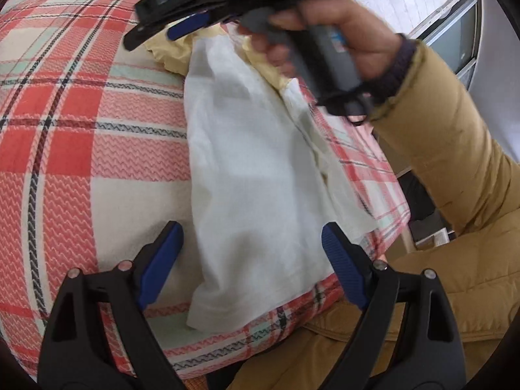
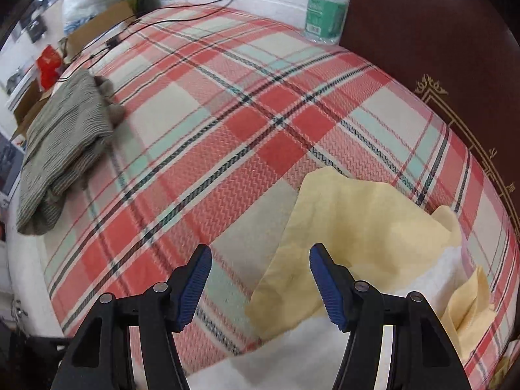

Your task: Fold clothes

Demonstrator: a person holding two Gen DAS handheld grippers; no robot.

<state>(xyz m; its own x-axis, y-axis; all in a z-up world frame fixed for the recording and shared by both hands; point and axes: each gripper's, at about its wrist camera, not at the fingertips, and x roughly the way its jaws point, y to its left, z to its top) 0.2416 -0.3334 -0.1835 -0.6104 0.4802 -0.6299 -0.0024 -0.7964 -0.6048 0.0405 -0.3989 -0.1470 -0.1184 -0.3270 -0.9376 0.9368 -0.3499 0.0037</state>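
A white garment with pale yellow parts (image 1: pixel 256 169) lies on the plaid bedcover (image 1: pixel 81 123), stretched toward the bed's near edge. My left gripper (image 1: pixel 252 243) is open just above its near end, holding nothing. My right gripper (image 1: pixel 162 32) shows at the top of the left wrist view, held in a hand over the garment's yellow far end. In the right wrist view my right gripper (image 2: pixel 260 269) is open and empty above the yellow fabric (image 2: pixel 354 243), with the white part (image 2: pixel 292 354) below it.
A folded grey-green striped knit (image 2: pixel 61 149) lies at the bed's far left. A black cable (image 2: pixel 169 13) runs across the bed's far end. A water bottle (image 2: pixel 325 9) stands by the dark red headboard (image 2: pixel 438 65). Boxes and bags (image 2: pixel 81 9) sit beyond the bed.
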